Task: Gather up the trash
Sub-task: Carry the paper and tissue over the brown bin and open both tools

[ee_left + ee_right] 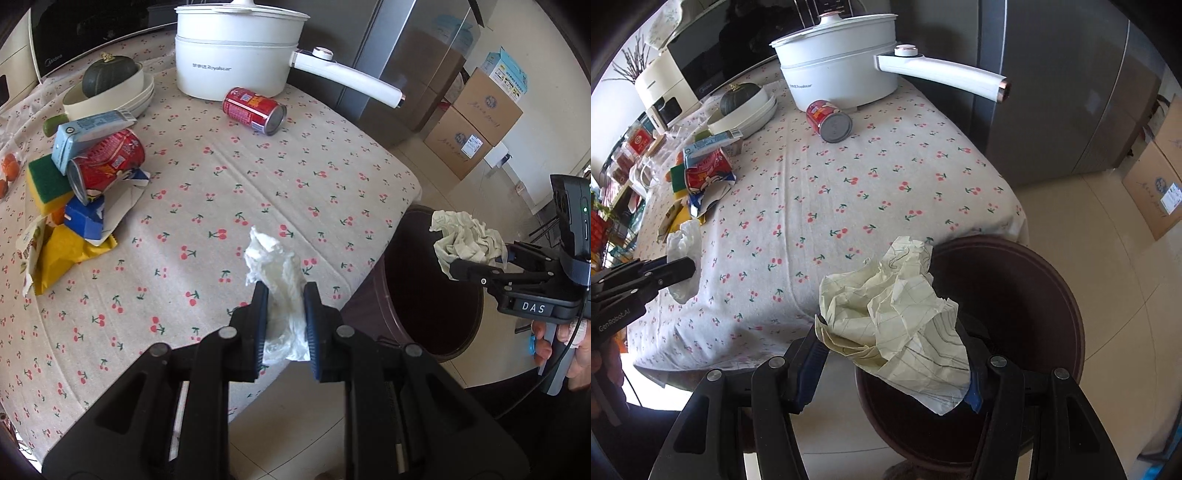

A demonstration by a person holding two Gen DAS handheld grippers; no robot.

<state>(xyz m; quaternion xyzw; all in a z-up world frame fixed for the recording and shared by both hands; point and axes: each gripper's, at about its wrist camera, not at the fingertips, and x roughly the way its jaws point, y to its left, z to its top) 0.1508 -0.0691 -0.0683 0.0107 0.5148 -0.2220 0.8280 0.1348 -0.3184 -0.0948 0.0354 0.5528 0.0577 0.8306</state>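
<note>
The left gripper (286, 291), black with ribbed blue pads, has its two fingers pinched narrowly on a soft, wrinkled white tissue wad (275, 266) that stands up from between them, just above the near edge of the cherry-print cloth-covered table (258, 173). The right gripper (892, 332) is closed around a crumpled ball of pale yellow lined paper (894, 314), stiff and creased, with pen lines across it; it is held out level over the open mouth of the round dark brown trash bin (1034, 280), which stands on the tiled floor just beside the table's corner. In the left wrist view a hand (565, 343) grips the right tool's handle from below. Farther back on the table, a red cylindrical drink can (254, 110) lies on its side, its grey metal end facing the bin, just in front of a smooth white lidded electric pot (236, 51) whose long handle reaches out past the table edge. On the side of the table away from the bin sits a loose heap: a dented red can (107, 162), a flattened pale blue carton (85, 134), a yellow crinkled wrapper (66, 254) and a green-and-yellow sponge (48, 184). Behind the heap, a dark green squash (107, 75) rests in stacked cream bowls (110, 98).
</note>
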